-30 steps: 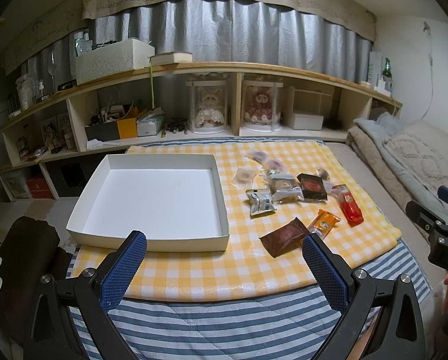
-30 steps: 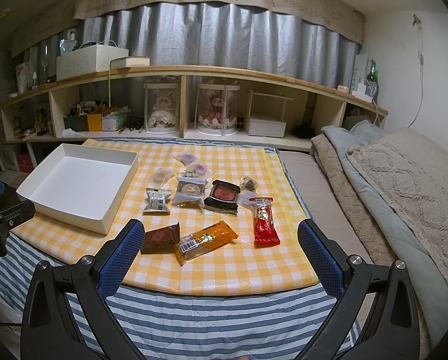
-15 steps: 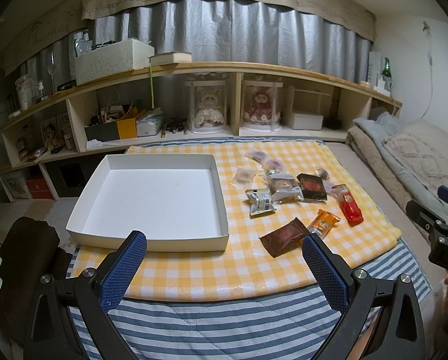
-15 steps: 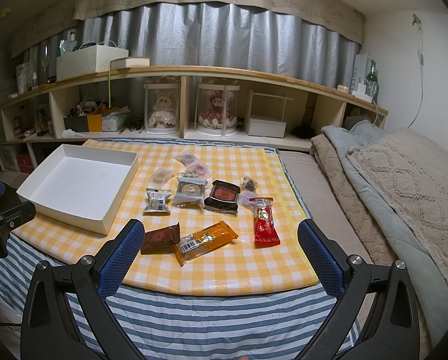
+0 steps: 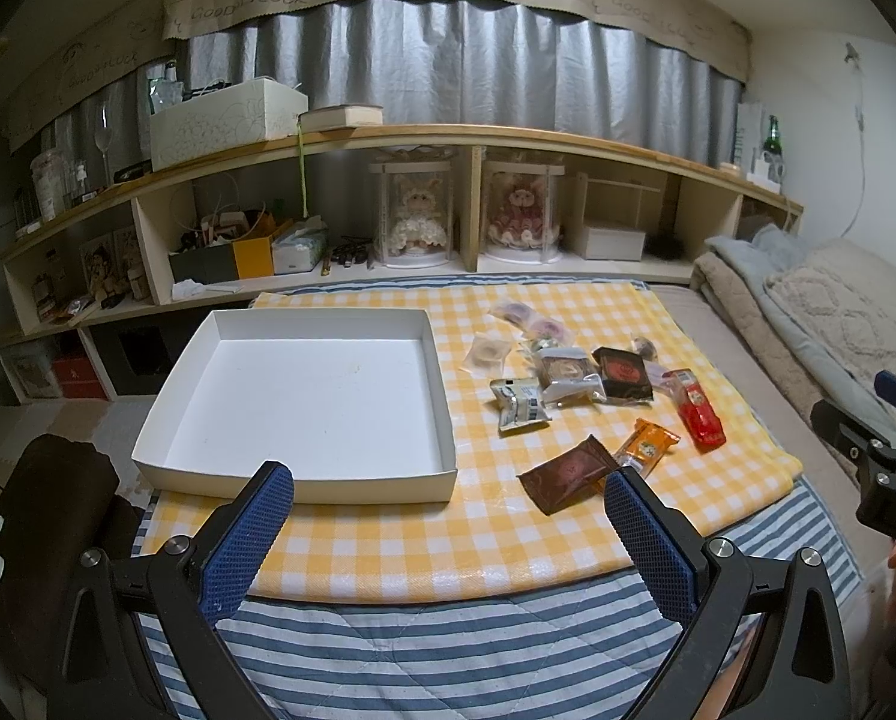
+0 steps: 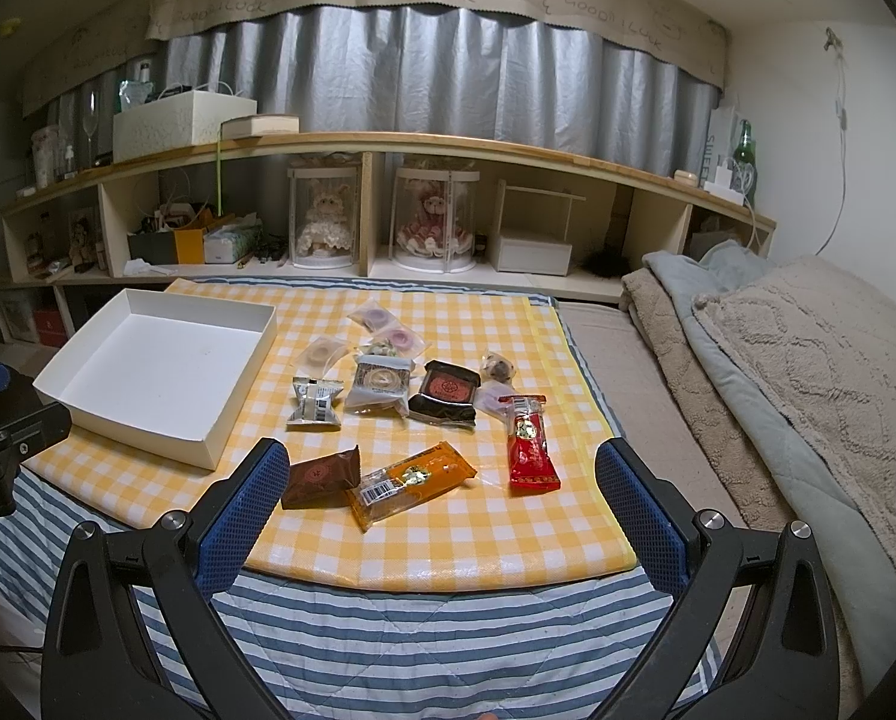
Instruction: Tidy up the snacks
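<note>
A shallow white box lies empty on the left of a yellow checked cloth. To its right lie several wrapped snacks: a brown packet, an orange bar, a red bar, a black packet, a silver packet and clear-wrapped pastries. My left gripper hangs open before the box's near right corner. My right gripper hangs open in front of the brown and orange packets. Neither holds anything.
A blue striped quilt covers the bed under the cloth. Folded blankets lie to the right. A low wooden shelf with two cased dolls and clutter runs along the back, below grey curtains.
</note>
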Action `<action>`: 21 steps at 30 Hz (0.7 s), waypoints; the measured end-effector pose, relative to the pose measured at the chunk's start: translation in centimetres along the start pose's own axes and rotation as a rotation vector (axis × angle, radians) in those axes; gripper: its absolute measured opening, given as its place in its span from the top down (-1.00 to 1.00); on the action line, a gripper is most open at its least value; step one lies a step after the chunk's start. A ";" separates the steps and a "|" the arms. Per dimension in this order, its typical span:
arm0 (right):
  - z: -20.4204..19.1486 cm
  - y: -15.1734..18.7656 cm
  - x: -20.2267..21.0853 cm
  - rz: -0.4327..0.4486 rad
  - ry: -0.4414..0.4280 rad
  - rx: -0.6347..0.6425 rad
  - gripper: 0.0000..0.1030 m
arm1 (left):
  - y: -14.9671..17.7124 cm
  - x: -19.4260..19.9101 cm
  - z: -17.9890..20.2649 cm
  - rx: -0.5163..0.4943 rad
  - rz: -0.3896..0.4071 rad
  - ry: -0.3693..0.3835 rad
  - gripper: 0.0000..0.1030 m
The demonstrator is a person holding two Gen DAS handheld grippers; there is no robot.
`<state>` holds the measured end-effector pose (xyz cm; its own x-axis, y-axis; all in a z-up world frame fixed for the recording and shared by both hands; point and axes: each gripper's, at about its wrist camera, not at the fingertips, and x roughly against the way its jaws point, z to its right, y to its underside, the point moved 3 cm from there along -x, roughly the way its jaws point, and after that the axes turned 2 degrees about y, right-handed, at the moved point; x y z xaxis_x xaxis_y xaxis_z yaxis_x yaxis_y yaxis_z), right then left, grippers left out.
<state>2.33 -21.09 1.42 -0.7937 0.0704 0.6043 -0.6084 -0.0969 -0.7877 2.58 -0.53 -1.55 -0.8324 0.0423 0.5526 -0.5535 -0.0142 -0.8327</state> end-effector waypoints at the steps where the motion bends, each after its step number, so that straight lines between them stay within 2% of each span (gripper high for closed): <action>1: 0.0 0.0 0.0 0.000 0.000 0.000 -1.00 | 0.0 0.0 0.0 0.000 0.000 0.000 -1.00; 14: 0.0 0.1 -0.1 0.002 -0.002 -0.007 -1.00 | -0.2 -0.1 0.2 0.008 0.002 0.001 -1.00; 21: 0.8 -0.2 -0.8 -0.035 -0.017 -0.054 -1.00 | -0.9 -1.0 1.1 -0.003 0.002 -0.009 -1.00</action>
<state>3.15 -21.92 1.17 -0.7718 0.0556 0.6334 -0.6357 -0.0414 -0.7709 3.90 -1.68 -1.28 -0.8338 0.0337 0.5510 -0.5516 -0.0116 -0.8340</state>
